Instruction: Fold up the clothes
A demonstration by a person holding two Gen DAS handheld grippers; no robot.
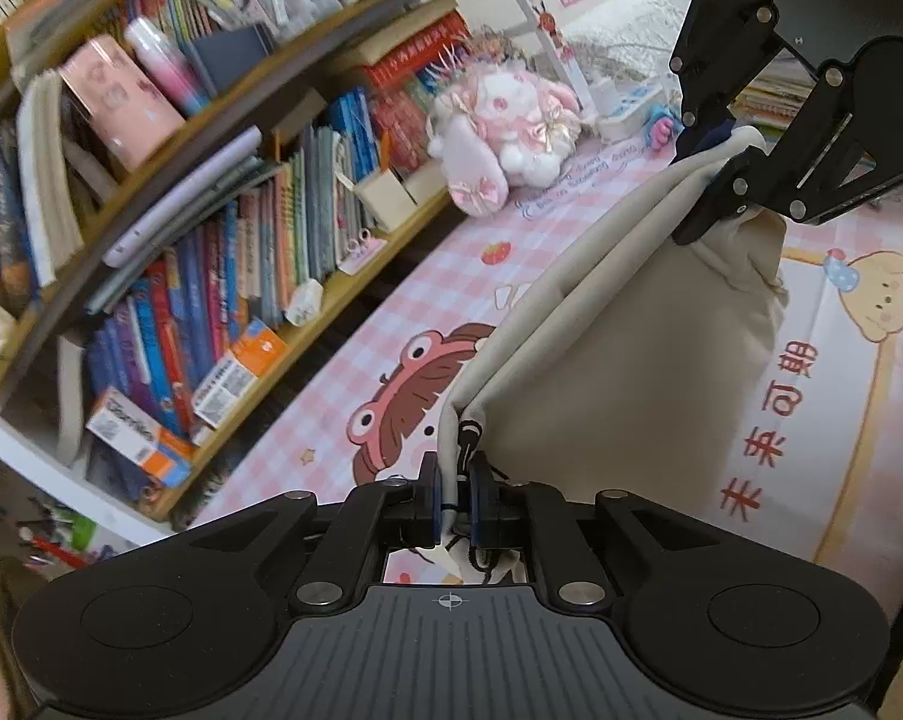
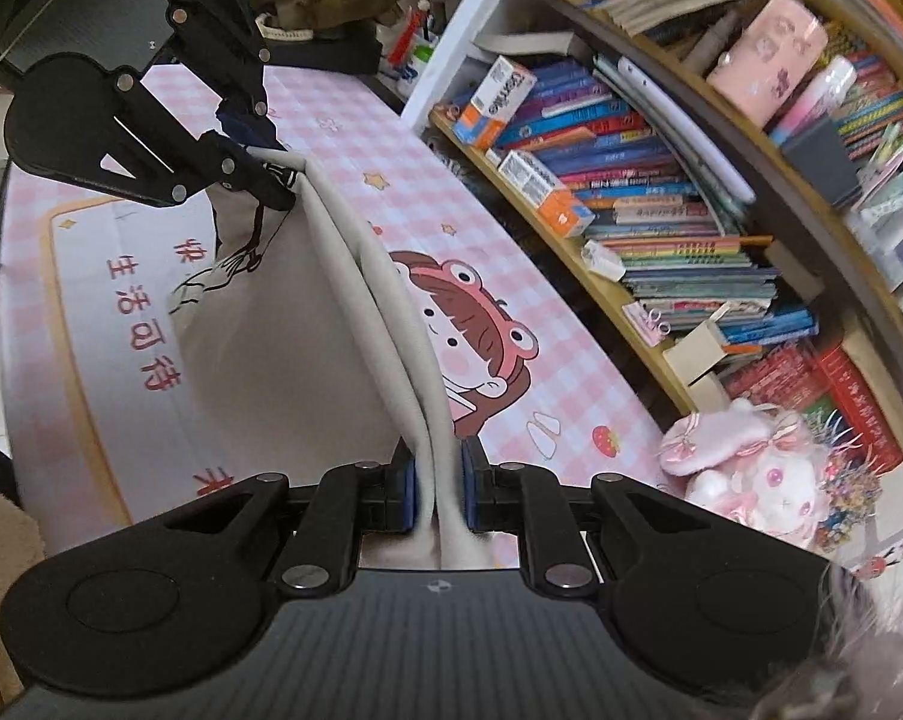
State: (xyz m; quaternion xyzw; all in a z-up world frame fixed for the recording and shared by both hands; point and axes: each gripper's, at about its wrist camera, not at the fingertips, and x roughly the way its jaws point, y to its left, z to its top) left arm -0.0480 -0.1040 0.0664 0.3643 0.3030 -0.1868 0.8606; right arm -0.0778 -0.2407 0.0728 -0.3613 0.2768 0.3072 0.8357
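Note:
A beige garment (image 1: 619, 324) hangs stretched in the air between my two grippers, above a pink checked mat (image 1: 343, 384). My left gripper (image 1: 456, 501) is shut on one end of its doubled edge, where a black cord shows. Across from it, my right gripper (image 1: 712, 174) is shut on the other end. In the right wrist view the same beige garment (image 2: 307, 324) runs from my right gripper (image 2: 438, 495) up to my left gripper (image 2: 271, 171), and a black line print shows on the cloth near the left gripper.
A wooden bookshelf (image 1: 307, 300) packed with books runs along the mat's far side. A pink and white plush rabbit (image 1: 505, 120) sits on the mat by the shelf, and the same plush rabbit (image 2: 757, 480) shows in the right view. Dark folded clothes (image 2: 325, 6) lie at one end.

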